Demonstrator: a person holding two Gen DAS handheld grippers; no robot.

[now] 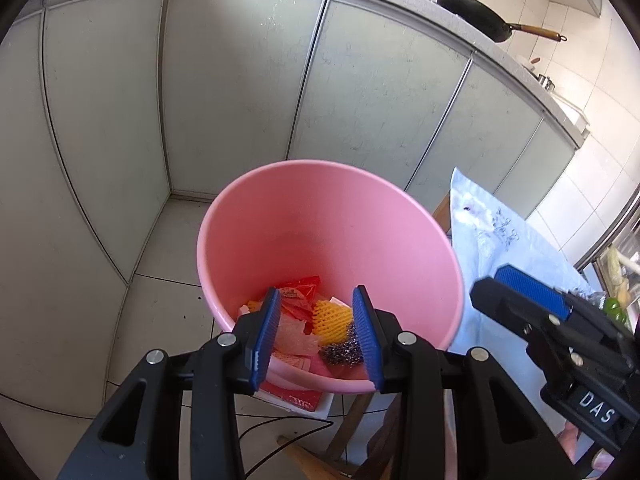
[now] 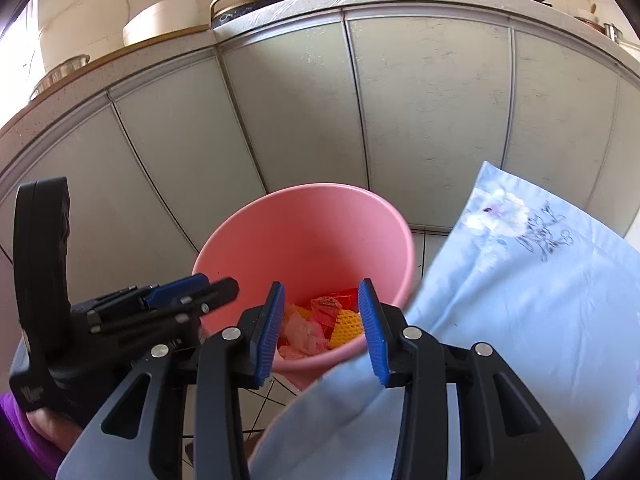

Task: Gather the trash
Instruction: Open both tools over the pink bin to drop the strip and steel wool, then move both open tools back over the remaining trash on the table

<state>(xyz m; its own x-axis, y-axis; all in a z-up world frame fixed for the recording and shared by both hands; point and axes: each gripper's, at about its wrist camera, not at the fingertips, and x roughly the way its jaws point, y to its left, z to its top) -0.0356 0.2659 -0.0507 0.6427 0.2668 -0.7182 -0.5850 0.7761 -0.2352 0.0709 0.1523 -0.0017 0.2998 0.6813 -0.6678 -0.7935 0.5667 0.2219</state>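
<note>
- Left wrist view: the left gripper (image 1: pixel 316 336) is seen with its blue ribbed fingers spread apart and nothing held between them, poised above the near rim of a round pink plastic bin (image 1: pixel 332 208).
- At the bottom of the bin, the collected trash is found: a yellow foam fruit net (image 1: pixel 330 320), a grey steel-wool scourer (image 1: pixel 344 351), red sauce sachets (image 1: pixel 302 286) and a crumpled translucent wrapper (image 1: pixel 294 336).
- The bin's far wall rises unobstructed; its upper interior is open space.
- Behind the bin, grey-green cabinet doors (image 1: pixel 240 80) meet in a corner, with pale floor tiles (image 1: pixel 168 288) exposed to the bin's left.
- To the right, the edge of a pale blue flowered tablecloth (image 1: pixel 492 240) runs just beside the bin's rim.
- The right gripper (image 1: pixel 528 300) is seen from the side over the cloth; whether its fingers are parted cannot be told from this view.
- A black wok with a wooden handle (image 1: pixel 476 16) is set on the countertop above.
- Right wrist view: the right gripper (image 2: pixel 324 328) is shown with fingers spread and nothing between them, over the bin's (image 2: pixel 304 224) near-right rim, where the tablecloth's (image 2: pixel 520 300) folded edge lies under the right finger.
- The left gripper (image 2: pixel 188 300) reaches in over the bin's left rim.
- The fruit net (image 2: pixel 348 326), sachets (image 2: pixel 328 306) and wrapper (image 2: pixel 304 332) are visible between the fingers, down in the bin.
</note>
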